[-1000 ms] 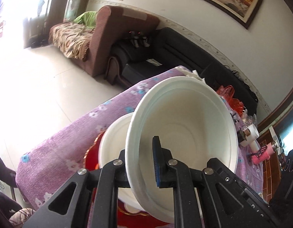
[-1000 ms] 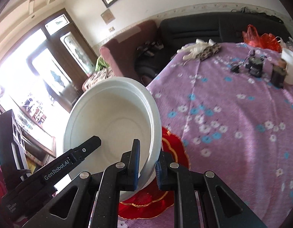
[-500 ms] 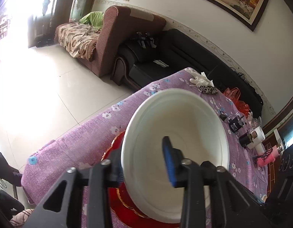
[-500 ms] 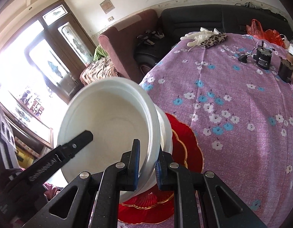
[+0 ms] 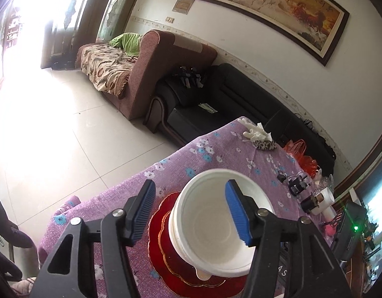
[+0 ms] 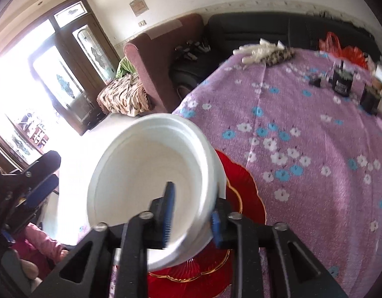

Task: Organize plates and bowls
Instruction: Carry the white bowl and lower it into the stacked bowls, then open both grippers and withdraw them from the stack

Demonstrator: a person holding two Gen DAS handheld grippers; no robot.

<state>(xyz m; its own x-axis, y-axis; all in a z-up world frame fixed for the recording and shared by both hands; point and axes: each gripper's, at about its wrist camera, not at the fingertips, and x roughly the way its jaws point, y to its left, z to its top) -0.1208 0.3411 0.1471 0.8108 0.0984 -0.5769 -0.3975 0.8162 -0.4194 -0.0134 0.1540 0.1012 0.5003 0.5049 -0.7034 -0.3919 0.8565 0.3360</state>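
Note:
A white bowl (image 5: 215, 226) sits nested on another white bowl, on stacked red plates (image 5: 171, 255) with gold rims, on the purple flowered tablecloth. My left gripper (image 5: 191, 213) is open and pulled back above the bowls, touching nothing. In the right wrist view the top white bowl (image 6: 151, 188) is tilted, with its near rim between the fingers of my right gripper (image 6: 192, 219). The jaws have parted slightly around the rim. The red plates (image 6: 243, 193) lie under it.
Small black devices (image 6: 342, 82), a white roll (image 5: 325, 198) and a red bag (image 6: 349, 52) stand at the table's far side. White gloves and a leopard pouch (image 6: 277, 54) lie at the far corner. Sofas (image 5: 166, 74) stand beyond the table's left edge.
My left gripper let go of the bowl, opened wide and drew back. The bowl went down onto the other bowl on the red plates. My right gripper's jaws loosened on the rim.

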